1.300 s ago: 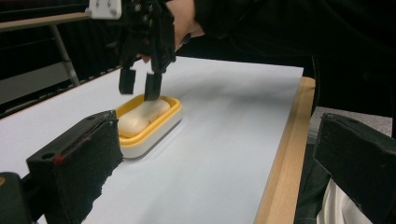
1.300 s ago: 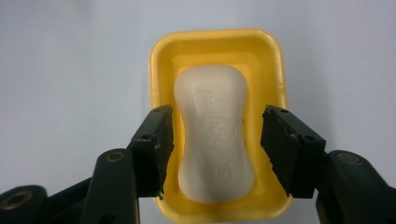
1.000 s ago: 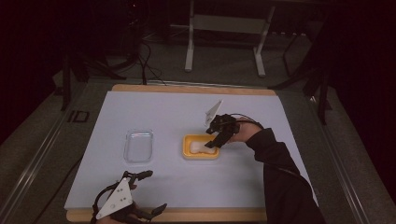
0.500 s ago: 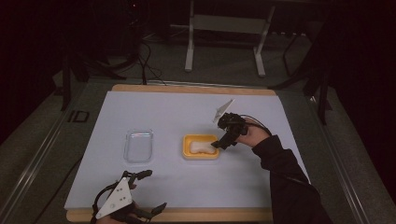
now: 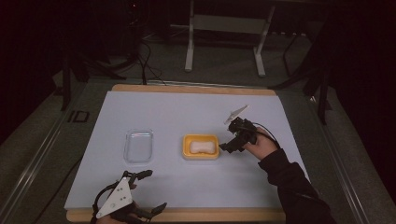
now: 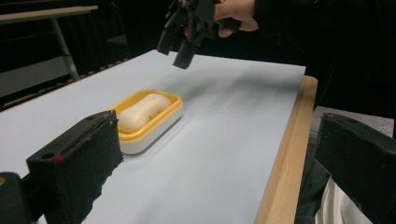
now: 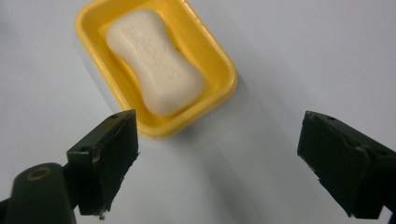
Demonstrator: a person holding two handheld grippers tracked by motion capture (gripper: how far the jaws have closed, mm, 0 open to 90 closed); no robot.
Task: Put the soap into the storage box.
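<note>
Nearest to us in the high view, at the front wooden edge of the table (image 5: pixel 187 215), we see the left gripper (image 5: pixel 152 190) held low, its jaws spread wide with nothing between them; in the left gripper view the same two black jaws frame bare white surface and the table's edge. Farther in, near the middle of the white sheet, we find the yellow soap dish (image 5: pixel 201 146), which sits flat and carries the white bar of soap (image 5: pixel 202 147) lying lengthwise inside it, well within the rim. Just to the right of the dish we see the right gripper (image 5: pixel 229 145), raised clear of the sheet; its jaws have just been opening and now stand far apart, with nothing between them, as the right gripper view confirms, where the dish (image 7: pixel 219 70) and soap (image 7: pixel 156 60) lie beyond the jaws. To the left of the dish, apart from it, lies a clear plastic lid (image 5: pixel 138 146).
</note>
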